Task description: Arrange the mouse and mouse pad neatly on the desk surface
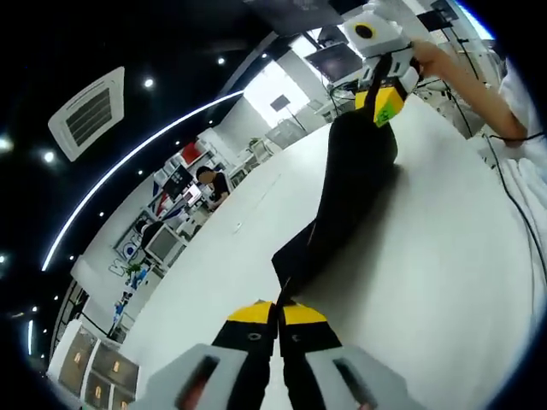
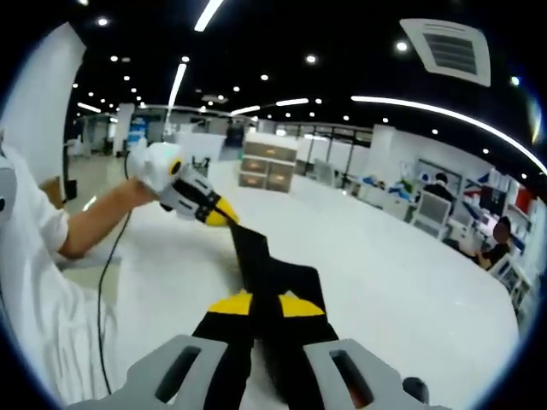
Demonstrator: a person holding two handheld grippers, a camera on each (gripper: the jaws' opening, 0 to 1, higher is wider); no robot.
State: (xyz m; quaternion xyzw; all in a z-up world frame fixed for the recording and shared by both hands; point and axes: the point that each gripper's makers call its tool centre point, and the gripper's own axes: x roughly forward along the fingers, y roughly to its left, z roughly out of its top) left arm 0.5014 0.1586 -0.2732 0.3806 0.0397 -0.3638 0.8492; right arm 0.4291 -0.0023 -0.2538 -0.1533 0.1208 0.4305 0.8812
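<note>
I've got the floppy black rectangular mouse pad (image 1: 346, 201) pinched at both ends and lifted above the white desk surface (image 1: 444, 282), so this looks like the pad-placing step, mid-carry. My left gripper (image 1: 278, 318) has its yellow-tipped jaws pressed together on the near corner of the pad. My right gripper (image 2: 263, 306) is likewise clamped on the opposite edge, jaws together with the black sheet between them. The pad sags a bit between the two grips.

Next move, as I judge it: lower both ends level, pull the sheet flat and square to the desk edge, then let go. Uneven lowering could fold it.

The left gripper view gives me the pad's full length and its shadow on the desk, plus the person's hand on the far tool. The right gripper view gives me the person's white sleeve (image 2: 34, 256) and a dark rounded object (image 2: 414, 389) at the bottom edge, possibly the mouse; can't tell.
</note>
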